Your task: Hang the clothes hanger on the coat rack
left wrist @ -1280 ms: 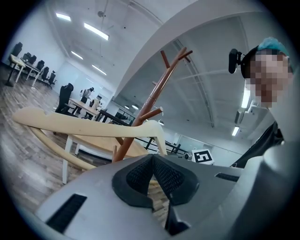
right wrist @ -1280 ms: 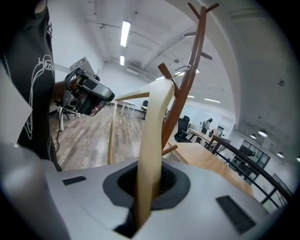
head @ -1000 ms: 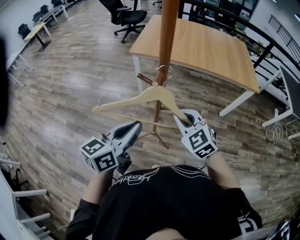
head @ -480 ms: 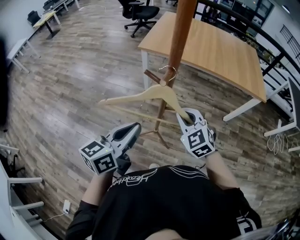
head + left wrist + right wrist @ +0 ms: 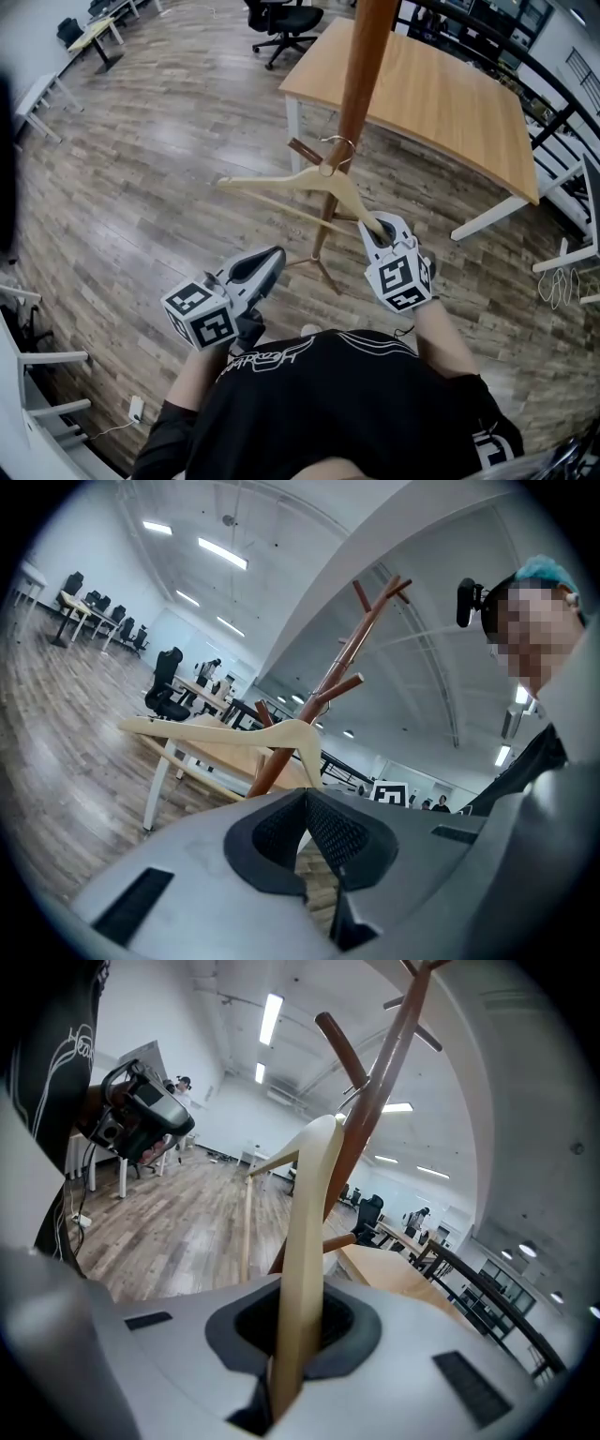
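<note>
A pale wooden clothes hanger (image 5: 298,182) hangs in the air beside the brown coat rack pole (image 5: 354,84). Its metal hook (image 5: 339,142) lies against the pole just above a short peg (image 5: 305,151); whether it rests on the peg I cannot tell. My right gripper (image 5: 382,230) is shut on the hanger's right arm, and in the right gripper view the wooden arm (image 5: 305,1269) runs up from between the jaws. My left gripper (image 5: 267,258) sits lower left, shut, holding nothing; its pads (image 5: 323,832) meet with the hanger (image 5: 225,734) and rack (image 5: 328,691) beyond.
A light wooden table (image 5: 422,94) on white legs stands behind the rack. The rack's splayed feet (image 5: 319,267) rest on the plank floor just ahead of me. Office chairs (image 5: 281,19) and desks (image 5: 89,37) stand further off; white frames (image 5: 37,375) are at the left.
The right gripper has moved a little down and to the right with the hanger. The hanger's hook has come in against the rack pole by the peg. The left gripper has stayed put.
</note>
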Available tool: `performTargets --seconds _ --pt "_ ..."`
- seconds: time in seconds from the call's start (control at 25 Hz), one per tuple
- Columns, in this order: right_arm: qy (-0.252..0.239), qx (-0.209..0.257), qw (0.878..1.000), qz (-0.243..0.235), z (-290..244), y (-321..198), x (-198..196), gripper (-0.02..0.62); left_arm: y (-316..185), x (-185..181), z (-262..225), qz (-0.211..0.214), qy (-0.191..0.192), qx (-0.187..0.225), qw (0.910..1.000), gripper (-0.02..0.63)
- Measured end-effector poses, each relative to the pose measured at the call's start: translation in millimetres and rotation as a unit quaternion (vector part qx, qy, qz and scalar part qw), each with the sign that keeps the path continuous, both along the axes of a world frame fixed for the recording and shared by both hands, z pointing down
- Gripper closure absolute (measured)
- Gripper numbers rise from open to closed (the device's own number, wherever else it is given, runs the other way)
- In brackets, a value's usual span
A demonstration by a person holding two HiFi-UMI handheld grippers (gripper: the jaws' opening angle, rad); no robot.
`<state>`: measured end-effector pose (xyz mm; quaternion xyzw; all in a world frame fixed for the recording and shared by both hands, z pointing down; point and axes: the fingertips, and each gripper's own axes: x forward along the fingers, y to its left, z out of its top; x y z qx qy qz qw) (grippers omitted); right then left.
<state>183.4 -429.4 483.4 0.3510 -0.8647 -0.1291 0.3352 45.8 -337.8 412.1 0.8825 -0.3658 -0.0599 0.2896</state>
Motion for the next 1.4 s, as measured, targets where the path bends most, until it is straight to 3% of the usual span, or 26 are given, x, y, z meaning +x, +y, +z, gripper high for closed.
performTargets --seconds 0.32,0.4,0.52,0.64,0.84,1.08,1.16,1.24,1.4 --pt "-0.028 -0.021 0.999 -0.005 -0.3 -1.4 7.7 0.552 10.2 -7.4 4.0 -0.007 0.001 -0.006 1.0 0.598" --pt "-0.055 -0.018 0.998 -0.004 -10.9 1.5 5.6 0.541 15.3 -9.7 2.4 -0.006 -0.002 -0.006 1.0 0.598" --pt "-0.124 -0.026 0.992 -0.007 -33.7 10.3 5.6 0.386 25.1 -10.8 -2.2 0.0 -0.007 0.0 1.0 0.598" --pt "-0.178 -0.011 0.984 -0.007 -63.2 24.8 16.3 0.357 39.9 -9.9 -9.5 0.008 -0.011 0.005 0.9999 0.598" --pt "-0.282 -0.008 0.959 -0.003 -108.6 73.6 28.1 0.357 74.8 -17.2 -21.7 0.015 -0.01 0.013 0.9997 0.598" --pt "-0.399 -0.104 0.91 -0.05 -125.8 171.8 2.3 0.36 131.1 -28.7 -31.3 0.023 0.001 0.031 0.9993 0.598" --pt "-0.421 -0.13 0.896 -0.061 -128.6 204.7 -11.0 0.403 151.6 -33.8 -34.4 0.029 0.006 0.038 0.9988 0.598" --pt "-0.428 -0.148 0.889 -0.064 -126.2 234.9 -24.1 0.48 172.5 -38.4 -36.2 0.036 0.013 0.043 0.9983 0.598" --pt "-0.412 -0.18 0.89 -0.07 -110.0 291.6 -49.7 0.549 213.0 -42.6 -33.6 0.051 0.025 0.042 0.9975 0.598"
